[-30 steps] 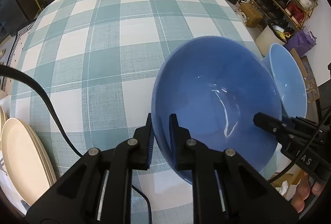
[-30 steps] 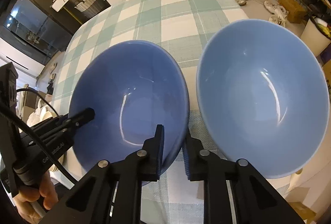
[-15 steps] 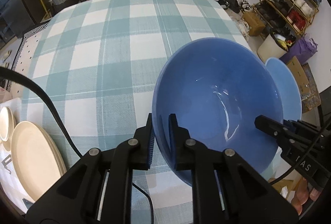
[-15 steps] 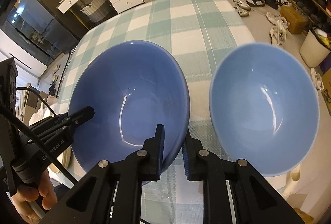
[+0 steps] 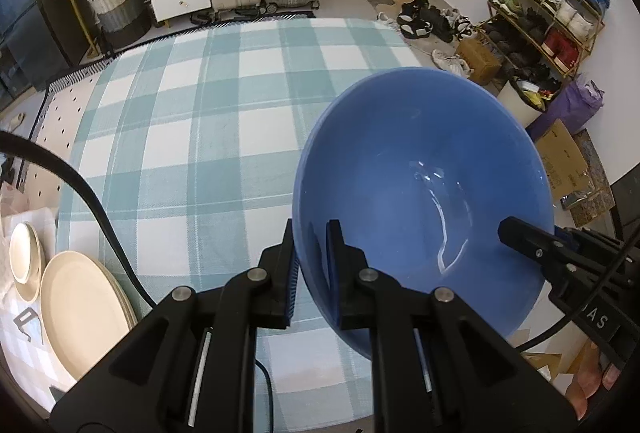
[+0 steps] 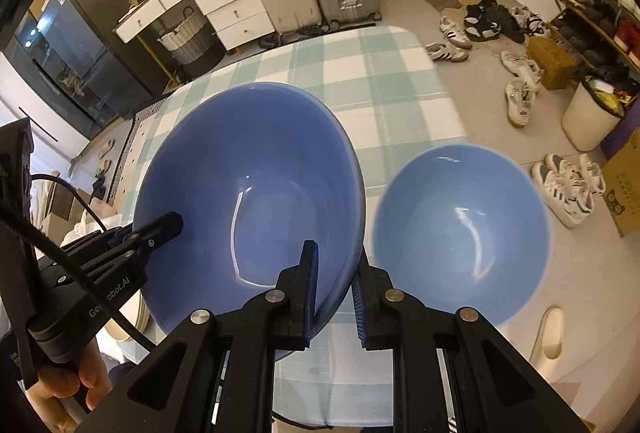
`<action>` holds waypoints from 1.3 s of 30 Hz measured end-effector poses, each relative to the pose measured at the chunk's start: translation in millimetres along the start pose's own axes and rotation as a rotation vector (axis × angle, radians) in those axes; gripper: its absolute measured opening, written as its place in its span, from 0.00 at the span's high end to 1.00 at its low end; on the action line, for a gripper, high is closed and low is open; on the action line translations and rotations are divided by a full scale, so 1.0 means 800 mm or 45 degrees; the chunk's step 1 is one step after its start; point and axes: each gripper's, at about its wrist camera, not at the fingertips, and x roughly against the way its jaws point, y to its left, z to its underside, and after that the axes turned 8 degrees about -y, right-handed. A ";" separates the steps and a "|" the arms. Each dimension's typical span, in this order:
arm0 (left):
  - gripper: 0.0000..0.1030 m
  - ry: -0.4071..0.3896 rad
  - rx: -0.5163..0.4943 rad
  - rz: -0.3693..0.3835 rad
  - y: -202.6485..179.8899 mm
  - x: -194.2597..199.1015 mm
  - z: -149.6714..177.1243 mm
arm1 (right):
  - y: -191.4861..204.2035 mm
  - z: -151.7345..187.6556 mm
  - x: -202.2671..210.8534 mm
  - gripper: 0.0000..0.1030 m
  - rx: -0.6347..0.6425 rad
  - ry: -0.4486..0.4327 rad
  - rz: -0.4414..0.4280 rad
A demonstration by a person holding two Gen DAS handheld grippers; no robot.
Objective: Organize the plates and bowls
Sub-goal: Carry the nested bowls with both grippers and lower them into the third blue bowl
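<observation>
Bowl (image 6: 248,201) pinched by both tongs, left (image 5: 310,269) at 9 o'clock rim, right (image 6: 334,293) at 3; uneven lift risks slip.

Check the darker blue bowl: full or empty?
Empty. The darker blue bowl shows only bare glossy glaze with light reflections inside, in both wrist views.
</observation>
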 end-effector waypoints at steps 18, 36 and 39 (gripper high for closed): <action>0.90 -0.026 -0.097 0.099 -0.139 0.018 -0.018 | -0.099 -0.003 0.082 0.85 -0.094 -0.072 0.118; 0.90 0.087 -0.168 0.115 -0.212 -0.055 0.006 | -0.177 0.012 0.044 0.85 -0.177 0.005 0.161; 0.90 0.104 -0.170 0.109 -0.208 -0.074 0.006 | -0.182 0.012 0.029 0.85 -0.178 0.021 0.160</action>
